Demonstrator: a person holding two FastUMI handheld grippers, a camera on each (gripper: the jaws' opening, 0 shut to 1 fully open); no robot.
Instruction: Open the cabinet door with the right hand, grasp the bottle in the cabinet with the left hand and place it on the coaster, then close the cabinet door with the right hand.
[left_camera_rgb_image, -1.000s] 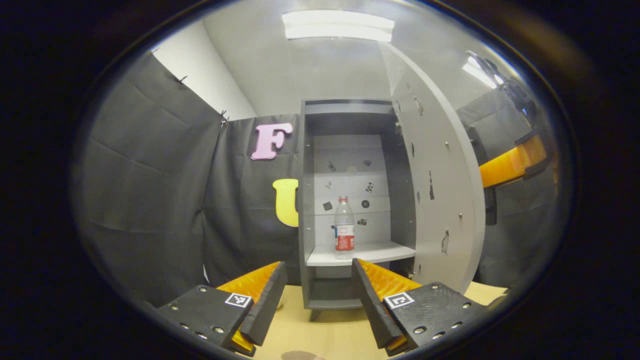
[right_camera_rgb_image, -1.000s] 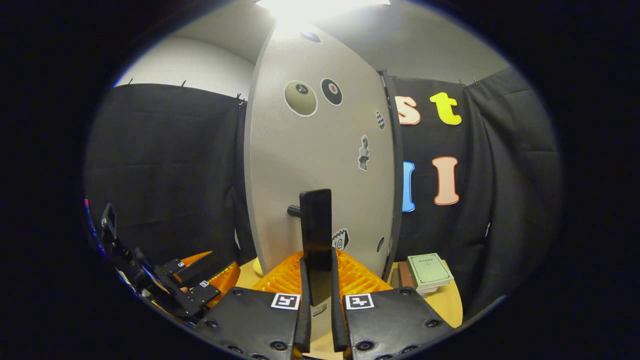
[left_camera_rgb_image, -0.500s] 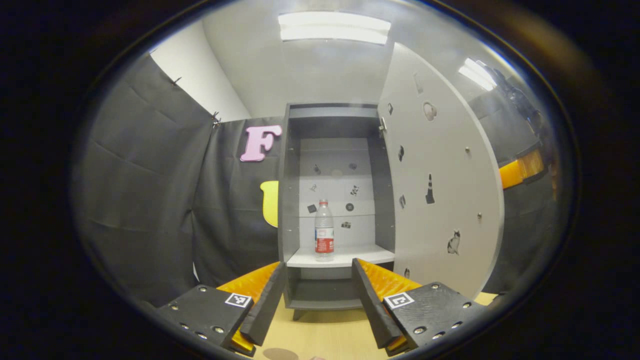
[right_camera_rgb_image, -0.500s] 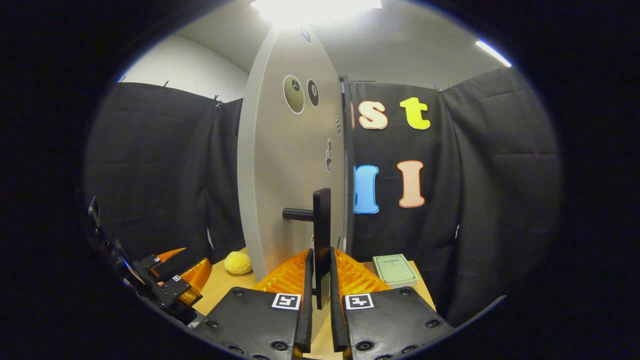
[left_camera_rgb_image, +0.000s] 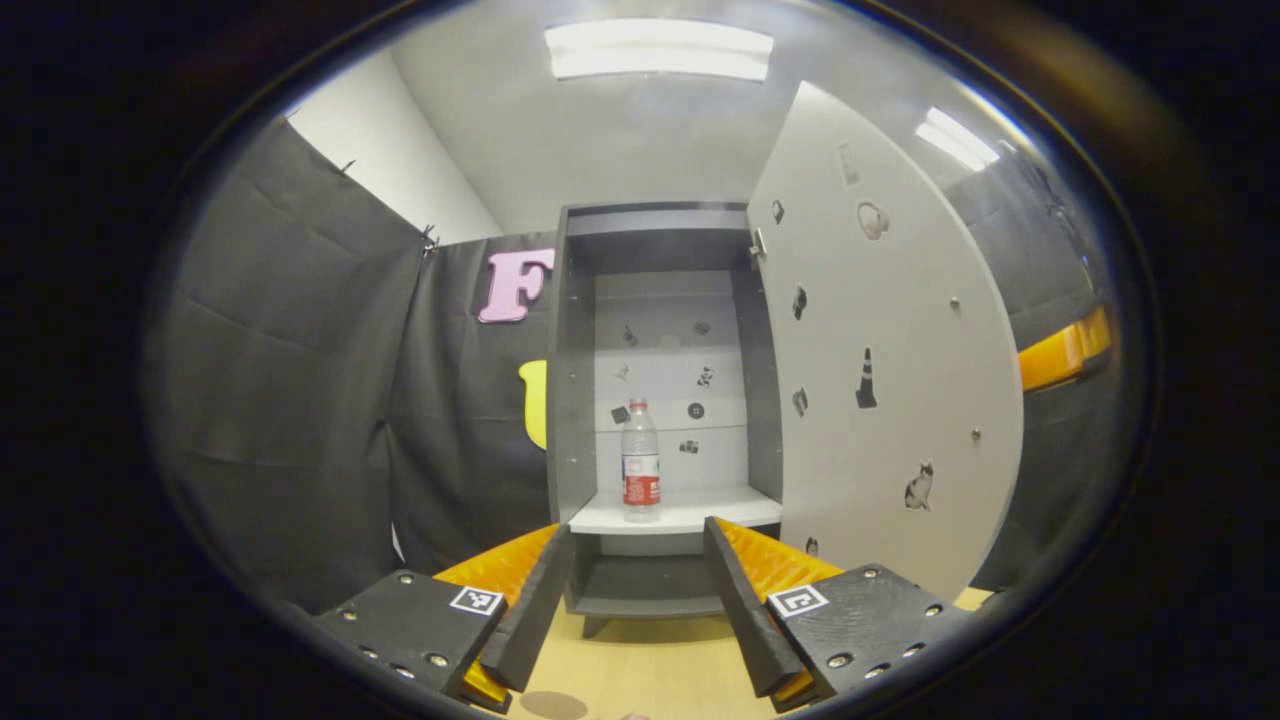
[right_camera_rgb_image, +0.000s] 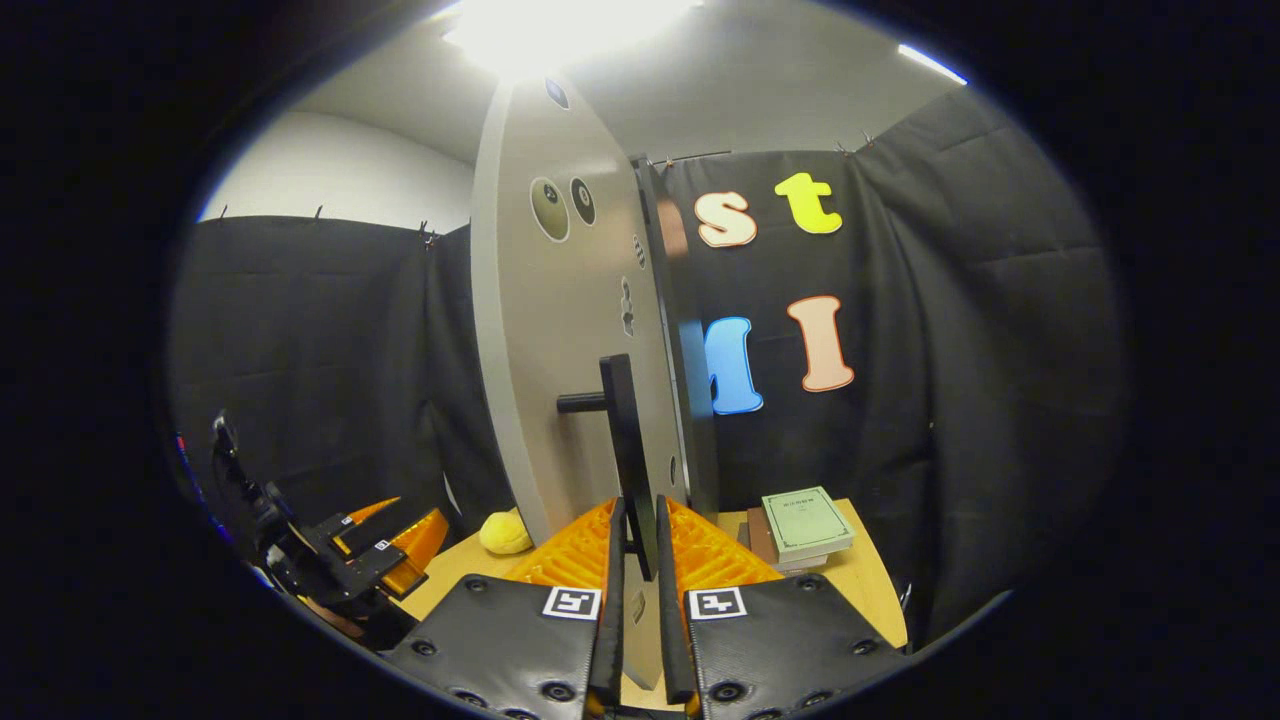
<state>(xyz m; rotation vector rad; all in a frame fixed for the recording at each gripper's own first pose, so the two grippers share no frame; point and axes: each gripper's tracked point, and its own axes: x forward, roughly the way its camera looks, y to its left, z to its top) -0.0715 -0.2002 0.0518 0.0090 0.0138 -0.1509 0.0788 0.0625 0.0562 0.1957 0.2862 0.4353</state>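
**Cabinet door swung wide, water bottle standing on the shelf**

In the left gripper view, the left gripper (left_camera_rgb_image: 630, 600) is hovering over the wooden bench (left_camera_rgb_image: 650, 670) with its jaws released and spread apart, nothing between them, facing the open cabinet (left_camera_rgb_image: 570, 400). The water bottle (left_camera_rgb_image: 640, 462) is standing upright on the white shelf (left_camera_rgb_image: 700, 512), long axis vertical, cap pointing up, red label low on its body, well beyond the fingertips. The cabinet door (left_camera_rgb_image: 890, 370) is standing open to the right, its inner face carrying small stickers.

The right gripper view is giving the door's outer face (right_camera_rgb_image: 570, 330) instead, seen nearly edge-on, with billiard-ball stickers near the top. The right gripper (right_camera_rgb_image: 636, 600) is clenching its jaws on the black door handle (right_camera_rgb_image: 625, 450), a flat vertical bar on a short stem. A stack of books (right_camera_rgb_image: 805, 525) and a yellow sponge (right_camera_rgb_image: 503, 533) are lying on the bench, and the left gripper (right_camera_rgb_image: 375, 565) is showing low at the left.
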